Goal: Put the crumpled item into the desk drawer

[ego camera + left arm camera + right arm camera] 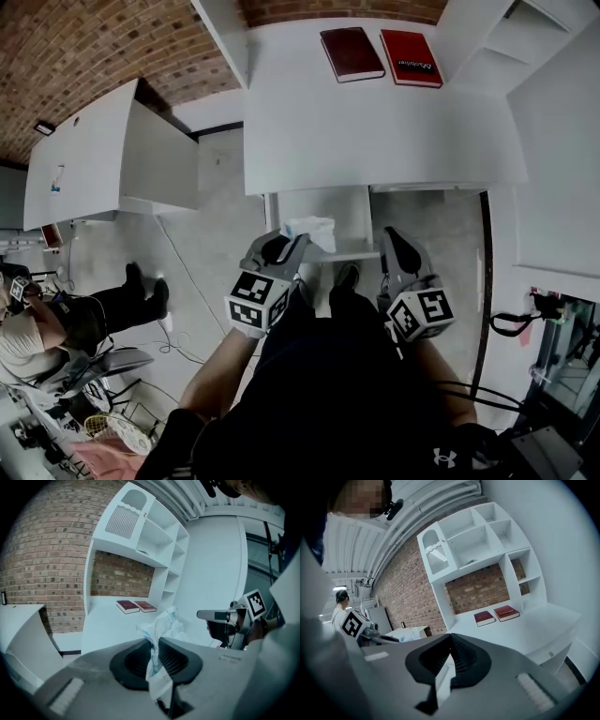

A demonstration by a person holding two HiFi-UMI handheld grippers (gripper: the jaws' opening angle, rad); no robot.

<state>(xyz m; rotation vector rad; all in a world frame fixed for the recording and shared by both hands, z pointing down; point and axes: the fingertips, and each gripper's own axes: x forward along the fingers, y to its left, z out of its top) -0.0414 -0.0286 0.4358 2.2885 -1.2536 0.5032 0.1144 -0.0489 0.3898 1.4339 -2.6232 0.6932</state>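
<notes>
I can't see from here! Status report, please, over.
Left tool shut on crumpled paper. Right tool shut, empty. Nothing seen blocking. Over.

Head view: I am looking steeply down from above my own arms. The white desk (375, 122) is lying at 12 o'clock, with my left gripper (286, 246) and right gripper (398, 248) close below centre.
Left gripper view: I am peering along my left jaws, with the crumpled item (159, 627) very near the lens. I am facing the shelf unit (150, 531), and my other gripper is showing at 3 o'clock.
Right gripper view: I am facing the same shelves from the opposite side.
Shared: the two books (484, 618) are appearing in all three views.
</notes>
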